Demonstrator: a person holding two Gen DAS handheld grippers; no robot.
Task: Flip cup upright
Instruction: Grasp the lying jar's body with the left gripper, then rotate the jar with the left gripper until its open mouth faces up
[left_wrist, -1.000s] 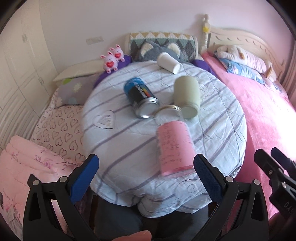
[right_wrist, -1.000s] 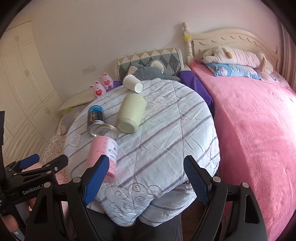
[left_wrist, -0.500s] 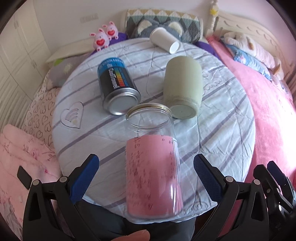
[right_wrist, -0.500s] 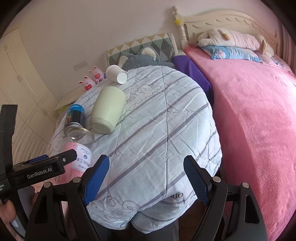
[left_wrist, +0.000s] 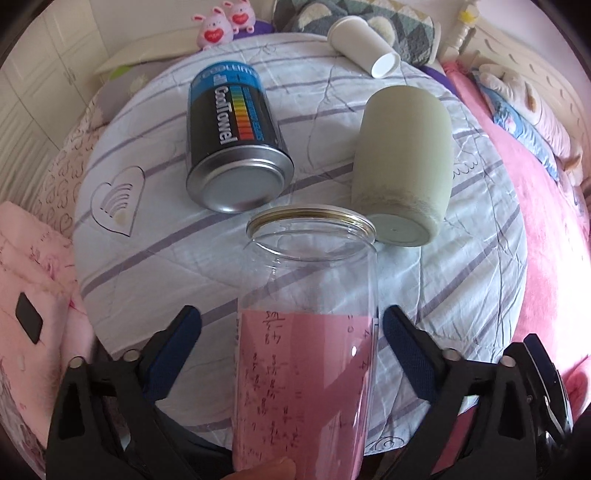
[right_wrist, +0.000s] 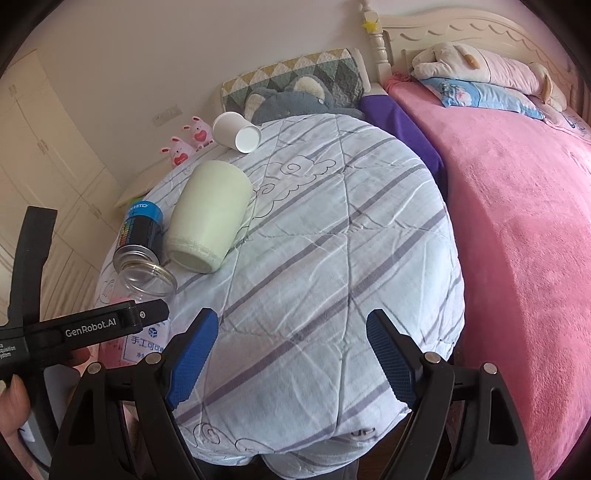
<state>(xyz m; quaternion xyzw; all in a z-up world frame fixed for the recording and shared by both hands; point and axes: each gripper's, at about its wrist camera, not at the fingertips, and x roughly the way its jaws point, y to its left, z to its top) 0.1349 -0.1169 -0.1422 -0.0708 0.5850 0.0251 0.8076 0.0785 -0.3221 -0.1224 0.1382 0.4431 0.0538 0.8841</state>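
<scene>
A clear plastic jar with a pink paper label (left_wrist: 304, 362) lies on its side on the round table, its gold-rimmed mouth pointing away from me. My left gripper (left_wrist: 291, 332) is open, with one finger on each side of the jar's body and small gaps to it. The jar also shows in the right wrist view (right_wrist: 146, 295), partly hidden behind the left gripper. A pale green cup (left_wrist: 402, 162) (right_wrist: 207, 218), a black and blue can (left_wrist: 234, 147) (right_wrist: 138, 236) and a white paper cup (left_wrist: 364, 46) (right_wrist: 236, 131) lie on their sides beyond it. My right gripper (right_wrist: 291, 354) is open and empty over the table's near edge.
The round table wears a white quilted cover with purple stripes (right_wrist: 332, 258). A pink bed (right_wrist: 517, 221) runs along its right side. Cushions and two small pink bunny toys (left_wrist: 225, 26) sit behind the table. Pink bedding (left_wrist: 33, 295) lies at the left.
My left gripper has moved forward and down over the table, so its open fingers now straddle the pink-labelled jar. My right gripper has shifted slightly and stays open.
</scene>
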